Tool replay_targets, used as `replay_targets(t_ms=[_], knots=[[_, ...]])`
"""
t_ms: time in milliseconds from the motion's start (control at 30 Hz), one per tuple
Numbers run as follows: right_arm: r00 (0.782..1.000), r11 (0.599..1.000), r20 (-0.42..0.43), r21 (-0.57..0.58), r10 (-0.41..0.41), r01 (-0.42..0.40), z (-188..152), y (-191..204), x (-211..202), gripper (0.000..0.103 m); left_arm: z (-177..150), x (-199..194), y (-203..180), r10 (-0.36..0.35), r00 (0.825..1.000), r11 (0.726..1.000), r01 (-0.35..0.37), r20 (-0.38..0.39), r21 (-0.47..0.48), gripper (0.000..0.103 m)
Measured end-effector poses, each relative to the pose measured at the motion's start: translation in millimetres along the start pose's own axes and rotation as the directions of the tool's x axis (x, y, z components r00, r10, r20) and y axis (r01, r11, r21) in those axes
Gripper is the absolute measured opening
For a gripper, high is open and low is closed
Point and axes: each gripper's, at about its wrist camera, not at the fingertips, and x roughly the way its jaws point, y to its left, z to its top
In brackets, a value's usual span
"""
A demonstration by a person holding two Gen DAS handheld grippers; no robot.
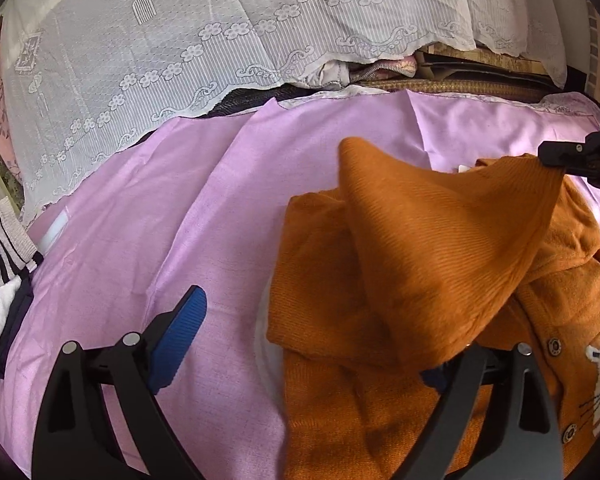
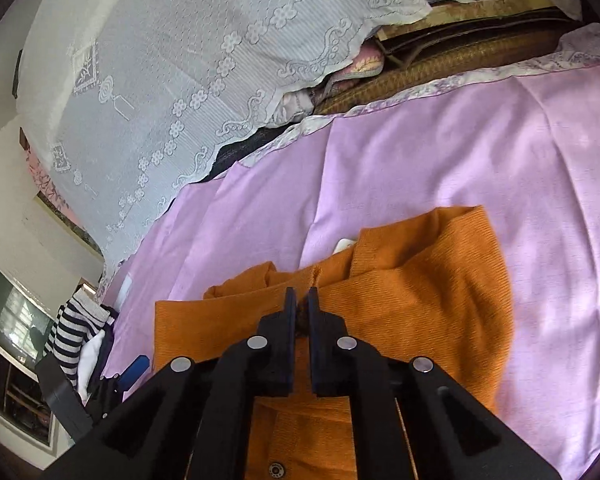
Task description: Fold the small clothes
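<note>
The right gripper sat nearest the lens, its jaws pinched shut on a fold of the orange top, near what looked like the collar or front edge. From the left wrist view that same gripper held the cloth up at the far right, so that a flap hung in a peak over the rest of the top, which lay flat on the pink sheet. The left gripper stood wide and held nothing; one blue pad was over bare sheet just left of the top, the other finger hidden behind the orange cloth. The step in hand seemed to be a fold of the upper part. Next, the flap probably needed carrying across and laying down flat, perhaps with the left gripper steadying the near edge. A striped garment lay well apart at the left.
</note>
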Motion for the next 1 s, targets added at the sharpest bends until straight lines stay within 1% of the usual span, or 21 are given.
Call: replay_targets(t_ms=[67, 167, 233, 300, 367, 467, 533, 567, 600, 667, 700, 733, 800, 833, 867, 933, 1000], knots=[[1.000, 0.999, -0.004, 0.034, -0.027, 0.027, 2, -15, 2, 0.006, -2, -2, 2, -0.011, 1.000, 1.000, 0.011, 0.004, 0.010, 0.094], [0.998, 0.994, -0.021, 0.088, -0.060, 0.062, 1, -40, 5, 0.006, -6, 0, 10, 0.025, 1.000, 1.000, -0.025, -0.004, 0.006, 0.095], [0.997, 0.991, -0.032, 0.107, -0.075, 0.078, -1, -49, 7, 0.005, -7, 7, 19, 0.033, 0.999, 0.999, -0.035, -0.042, -0.029, 0.095], [0.995, 0.990, -0.033, 0.105, -0.095, 0.098, -5, -52, 4, 0.006, -7, 12, 28, 0.011, 0.997, 0.997, -0.016, -0.074, -0.072, 0.096], [0.992, 0.988, -0.015, 0.093, -0.122, 0.123, -8, -52, -3, 0.005, -10, 11, 33, -0.003, 0.996, 0.995, -0.005, -0.084, -0.095, 0.096], [0.988, 0.987, 0.041, 0.067, -0.152, 0.149, -11, -49, -24, 0.005, -16, 4, 37, -0.013, 0.997, 0.995, 0.006, -0.071, -0.102, 0.096], [0.981, 0.982, 0.044, 0.044, -0.187, 0.185, -13, -51, -30, 0.005, -18, -5, 39, -0.034, 0.998, 0.994, 0.029, -0.045, -0.103, 0.096], [0.979, 0.979, 0.026, 0.040, -0.203, 0.202, -14, -56, -28, 0.006, -19, -10, 40, -0.041, 0.999, 0.994, 0.038, -0.027, -0.104, 0.096], [0.980, 0.978, 0.006, 0.056, -0.201, 0.200, -15, -64, -26, 0.006, -18, -15, 41, -0.047, 0.999, 0.993, 0.046, -0.009, -0.108, 0.096], [0.988, 0.979, -0.017, 0.130, -0.153, 0.154, -16, -81, -25, 0.006, -16, -25, 46, -0.054, 0.998, 0.991, 0.058, 0.033, -0.124, 0.096], [0.993, 0.978, -0.009, 0.167, -0.121, 0.121, -14, -86, -28, 0.006, -15, -30, 49, -0.060, 0.997, 0.988, 0.067, 0.051, -0.136, 0.096], [0.994, 0.977, 0.012, 0.186, -0.108, 0.104, -13, -88, -34, 0.008, -12, -33, 51, -0.071, 0.995, 0.986, 0.081, 0.067, -0.149, 0.096], [0.988, 0.976, 0.070, 0.176, -0.140, 0.126, -8, -83, -46, 0.010, -1, -34, 52, -0.093, 0.993, 0.981, 0.105, 0.076, -0.162, 0.096], [0.986, 0.978, 0.087, 0.167, -0.141, 0.125, -6, -80, -49, 0.010, 6, -32, 49, -0.101, 0.992, 0.981, 0.111, 0.071, -0.159, 0.096], [0.990, 0.982, 0.089, 0.161, -0.108, 0.093, -4, -77, -48, 0.010, 13, -29, 43, -0.112, 0.992, 0.981, 0.121, 0.066, -0.152, 0.096], [0.998, 0.990, 0.060, 0.143, -0.021, 0.012, -2, -66, -37, 0.010, 27, -26, 29, -0.157, 0.985, 0.978, 0.165, 0.069, -0.126, 0.096], [1.000, 0.996, 0.008, 0.090, 0.020, -0.021, -1, -51, -19, 0.010, 40, -20, 9, -0.183, 0.981, 0.979, 0.188, 0.069, -0.082, 0.096]])
